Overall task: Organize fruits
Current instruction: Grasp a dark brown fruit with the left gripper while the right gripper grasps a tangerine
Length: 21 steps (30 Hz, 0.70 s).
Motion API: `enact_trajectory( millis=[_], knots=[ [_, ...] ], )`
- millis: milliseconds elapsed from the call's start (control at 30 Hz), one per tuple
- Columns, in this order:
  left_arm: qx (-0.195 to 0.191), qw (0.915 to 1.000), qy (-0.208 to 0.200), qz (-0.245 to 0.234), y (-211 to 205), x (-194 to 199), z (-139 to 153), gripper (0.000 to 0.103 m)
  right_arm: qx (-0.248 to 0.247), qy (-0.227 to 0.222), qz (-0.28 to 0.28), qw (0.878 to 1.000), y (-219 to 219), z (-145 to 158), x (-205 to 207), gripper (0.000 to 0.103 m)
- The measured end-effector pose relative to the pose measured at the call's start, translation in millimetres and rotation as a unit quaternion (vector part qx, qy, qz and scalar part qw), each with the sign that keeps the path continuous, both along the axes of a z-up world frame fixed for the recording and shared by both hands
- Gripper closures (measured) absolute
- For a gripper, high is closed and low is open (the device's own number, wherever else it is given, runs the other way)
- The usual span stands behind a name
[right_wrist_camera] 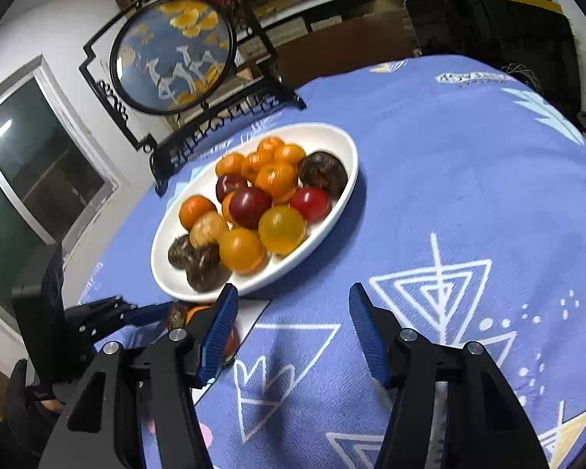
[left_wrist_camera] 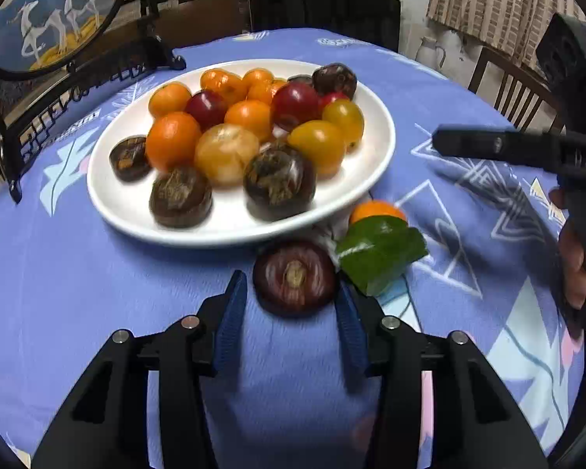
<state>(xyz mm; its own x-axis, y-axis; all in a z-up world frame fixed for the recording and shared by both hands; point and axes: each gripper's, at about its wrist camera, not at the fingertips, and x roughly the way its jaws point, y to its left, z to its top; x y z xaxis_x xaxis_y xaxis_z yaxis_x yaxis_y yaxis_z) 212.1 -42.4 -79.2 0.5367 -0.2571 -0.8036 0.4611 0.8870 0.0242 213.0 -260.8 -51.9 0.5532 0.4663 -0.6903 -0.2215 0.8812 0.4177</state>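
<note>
A white oval plate [left_wrist_camera: 109, 191] on the blue tablecloth holds several oranges, red and yellow tomatoes and dark water chestnuts; it also shows in the right wrist view [right_wrist_camera: 343, 148]. A dark red-brown water chestnut [left_wrist_camera: 295, 277] lies on the cloth in front of the plate, between the open fingers of my left gripper [left_wrist_camera: 291, 293], untouched. An orange with a green leaf [left_wrist_camera: 377, 230] lies just to its right. My right gripper [right_wrist_camera: 293, 297] is open and empty over the cloth, right of the plate; it shows at the right of the left wrist view [left_wrist_camera: 488, 144].
A round painted screen on a black stand [left_wrist_camera: 54, 11] stands behind the plate at the left. Wooden chairs [left_wrist_camera: 508, 86] and a white jug stand beyond the table's far right edge. Shelves line the back wall.
</note>
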Motion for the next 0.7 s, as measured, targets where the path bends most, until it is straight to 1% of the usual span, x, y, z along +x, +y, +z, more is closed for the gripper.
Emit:
enact_trajectory(
  millis=[33,133,200,233,333,400,467,500,567,633,700],
  knots=[
    [-0.006,1.0,0.001,-0.002,0.8,1.1,0.0,0.063,-0.003,0.002,0.003,1.0,2.4,-0.9,0.7,0.043],
    [-0.031,0.9995,-0.001,0.009,10.1,1.7,3.6,0.064,-0.017,0.0,0.023,1.0,12.8,-2.1,-1.2,0.043],
    [-0.057,0.9983,-0.002,0.012,17.5,-1.3,8.9,0.064,-0.024,0.001,0.037,0.999,19.2,-3.2,-2.4,0.043],
    [-0.076,0.997,-0.01,0.011,23.2,-5.9,14.8,0.064,-0.027,0.002,0.043,0.999,21.9,-3.8,-3.0,0.043],
    [-0.112,0.9926,-0.044,0.013,35.1,-18.1,29.9,0.064,-0.036,-0.001,0.067,0.997,32.6,-3.4,-7.5,0.043],
    [-0.134,0.9879,-0.073,0.027,45.8,-26.0,40.0,0.064,-0.046,-0.001,0.089,0.995,44.0,-3.0,-12.8,0.043],
    [-0.151,0.9836,-0.087,0.047,56.3,-27.0,45.2,0.064,-0.073,-0.006,0.114,0.991,63.4,-2.6,-20.5,0.043],
    [-0.158,0.9817,-0.09,0.057,60.7,-26.0,46.9,0.064,-0.087,-0.009,0.122,0.989,73.5,-2.5,-23.1,0.044],
    [-0.168,0.9797,-0.087,0.068,66.8,-22.4,47.5,0.064,-0.1,-0.01,0.12,0.988,83.9,-2.3,-22.2,0.044],
    [-0.166,0.9802,-0.08,0.071,68.2,-19.8,46.2,0.064,-0.109,-0.007,0.113,0.988,91.0,-2.7,-16.0,0.043],
    [-0.163,0.9811,-0.079,0.068,66.3,-18.6,46.0,0.064,-0.103,0.012,0.112,0.988,96.1,-8.5,-6.9,0.045]
  ],
)
